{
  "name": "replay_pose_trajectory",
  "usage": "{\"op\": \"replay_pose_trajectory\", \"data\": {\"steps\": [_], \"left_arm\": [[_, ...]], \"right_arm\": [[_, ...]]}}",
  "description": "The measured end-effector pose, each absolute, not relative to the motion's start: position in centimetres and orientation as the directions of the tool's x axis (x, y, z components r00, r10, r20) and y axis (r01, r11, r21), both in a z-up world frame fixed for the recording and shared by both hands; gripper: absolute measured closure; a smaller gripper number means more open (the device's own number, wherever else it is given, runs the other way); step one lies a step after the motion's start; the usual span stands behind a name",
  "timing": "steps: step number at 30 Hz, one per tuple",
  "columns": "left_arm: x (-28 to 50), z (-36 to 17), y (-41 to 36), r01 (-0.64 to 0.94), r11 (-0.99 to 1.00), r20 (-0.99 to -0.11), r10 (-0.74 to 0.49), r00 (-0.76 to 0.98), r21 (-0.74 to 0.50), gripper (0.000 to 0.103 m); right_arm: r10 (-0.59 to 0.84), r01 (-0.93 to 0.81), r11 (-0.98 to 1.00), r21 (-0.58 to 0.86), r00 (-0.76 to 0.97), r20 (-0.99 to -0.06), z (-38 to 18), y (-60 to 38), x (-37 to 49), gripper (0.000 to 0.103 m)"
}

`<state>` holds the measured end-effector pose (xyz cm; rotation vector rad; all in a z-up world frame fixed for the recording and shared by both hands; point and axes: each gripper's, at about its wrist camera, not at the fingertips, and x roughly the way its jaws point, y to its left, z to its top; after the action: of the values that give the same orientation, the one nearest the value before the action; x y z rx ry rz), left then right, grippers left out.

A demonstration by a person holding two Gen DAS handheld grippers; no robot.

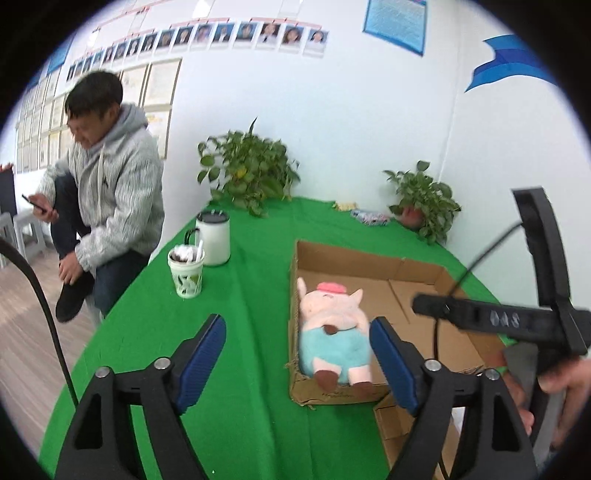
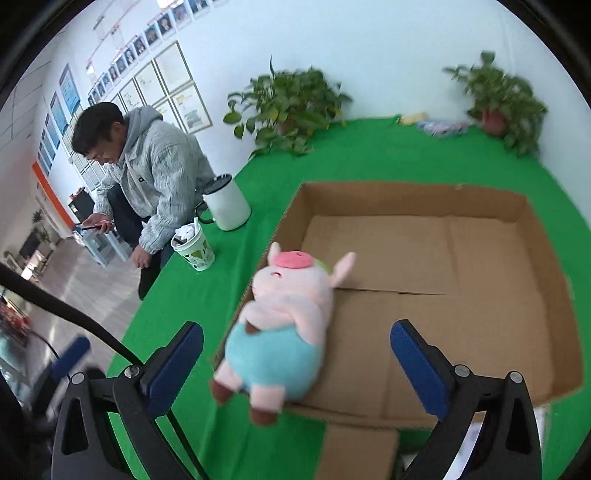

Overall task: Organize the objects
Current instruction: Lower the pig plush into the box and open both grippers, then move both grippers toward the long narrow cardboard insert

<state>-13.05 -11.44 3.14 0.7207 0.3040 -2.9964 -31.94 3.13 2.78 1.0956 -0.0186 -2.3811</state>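
Placement step done: plush pig [image 2: 284, 321] inside cardboard box [image 2: 524, 206]; left gripper [image 1: 297, 363] and right gripper [image 2: 297, 363] released, empty. Next: locate another object.

One plush pig [image 2: 284, 325], one box [image 2: 417, 201], two plants [image 2: 291, 107]

walls: white wall [image 1: 332, 122] hung with a row of portrait photos [image 1: 236, 33], framed certificates [image 2: 173, 88] and a blue notice [image 1: 395, 22] | floor: pale wood planks [image 1: 26, 332] seen at left | furniture: table covered in green cloth [image 1: 251, 295], potted plants [image 1: 247, 166] set against the wall
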Motion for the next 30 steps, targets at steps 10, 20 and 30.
{"op": "replay_pose_trajectory", "data": {"steps": [10,20,30], "left_arm": [[-8.5,4.4,-5.8,0.016,-0.99,-0.468,0.054,-0.882,-0.143,0.022],[-5.5,3.8,-2.1,-0.009,-0.99,-0.461,0.074,-0.884,-0.142,0.022],[-4.1,2.7,-1.1,0.009,-0.995,-0.501,0.043,-0.864,-0.101,0.025]], "right_arm": [[-0.38,0.419,-0.901,0.117,-0.627,-0.68,3.6,13.7,-19.4,0.001],[-0.373,0.417,-0.904,0.097,-0.656,-0.656,3.1,19.6,-13.5,0.004],[-0.318,0.376,-0.925,0.058,-0.682,-0.659,2.3,21.0,-11.9,0.013]]}}
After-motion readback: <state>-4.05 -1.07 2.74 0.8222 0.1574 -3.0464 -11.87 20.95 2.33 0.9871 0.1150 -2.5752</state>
